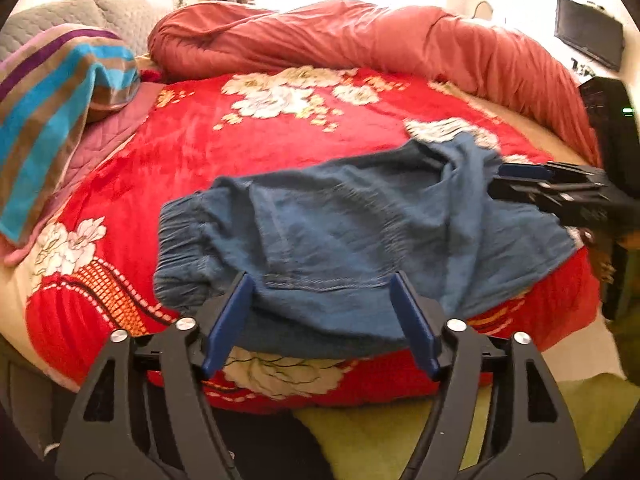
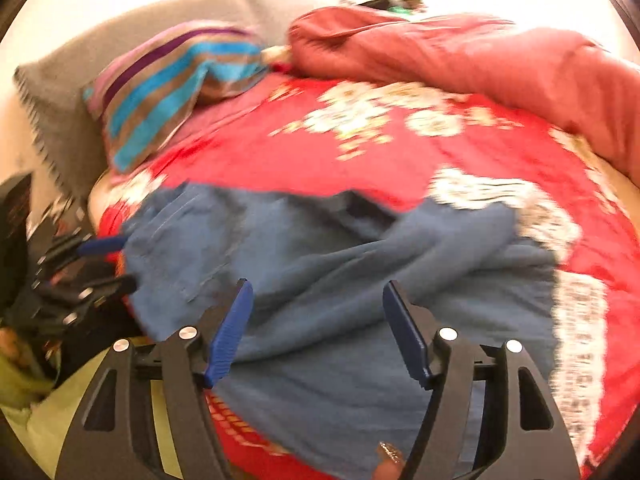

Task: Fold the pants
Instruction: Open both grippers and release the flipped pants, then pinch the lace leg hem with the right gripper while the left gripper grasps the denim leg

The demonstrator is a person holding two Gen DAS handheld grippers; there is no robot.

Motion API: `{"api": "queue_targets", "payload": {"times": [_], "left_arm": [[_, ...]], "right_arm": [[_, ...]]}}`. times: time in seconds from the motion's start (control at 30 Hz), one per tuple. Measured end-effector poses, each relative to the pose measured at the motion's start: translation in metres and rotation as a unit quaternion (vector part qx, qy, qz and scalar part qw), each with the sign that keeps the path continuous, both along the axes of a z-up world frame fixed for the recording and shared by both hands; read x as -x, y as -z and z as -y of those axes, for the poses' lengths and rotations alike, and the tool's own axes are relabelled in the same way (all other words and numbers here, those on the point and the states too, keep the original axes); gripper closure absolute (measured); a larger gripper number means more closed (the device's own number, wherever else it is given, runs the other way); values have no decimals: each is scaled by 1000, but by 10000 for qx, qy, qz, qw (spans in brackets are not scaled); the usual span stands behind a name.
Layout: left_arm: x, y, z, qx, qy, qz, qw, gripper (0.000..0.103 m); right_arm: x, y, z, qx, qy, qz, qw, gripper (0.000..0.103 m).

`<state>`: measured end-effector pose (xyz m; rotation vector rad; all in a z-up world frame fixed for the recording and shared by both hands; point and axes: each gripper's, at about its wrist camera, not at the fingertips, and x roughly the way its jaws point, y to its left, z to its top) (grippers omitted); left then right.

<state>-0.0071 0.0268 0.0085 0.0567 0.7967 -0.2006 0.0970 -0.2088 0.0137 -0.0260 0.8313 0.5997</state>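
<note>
Pants (image 1: 352, 236) lie bunched on the red blanket (image 1: 248, 152), so with your left gripper (image 1: 322, 316) and right gripper (image 2: 318, 322) wide apart, pinch the 9 o'clock waistband flat.

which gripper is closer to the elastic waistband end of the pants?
Left. The left gripper hangs open at the near edge of the pants, just beside the gathered waistband. The right gripper is open over the opposite, leg end.
</note>
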Motion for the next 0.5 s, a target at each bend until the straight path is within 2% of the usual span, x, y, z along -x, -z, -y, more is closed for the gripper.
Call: {"api": "queue_targets", "payload": {"times": [0.1,0.3,0.5], "left_arm": [[-3,-4,13,228,230,-139,9994,33],[-19,9,53,521,830,-658,9930,33],[-45,28,81,693,1136,-1210,9837,34]], "right_arm": [[-10,-5,21,16,349,118,9993,30],[-34,-10,39,86,673,150,9976,29],[-82,-4,36,84,788,-235,9966,29]]}}
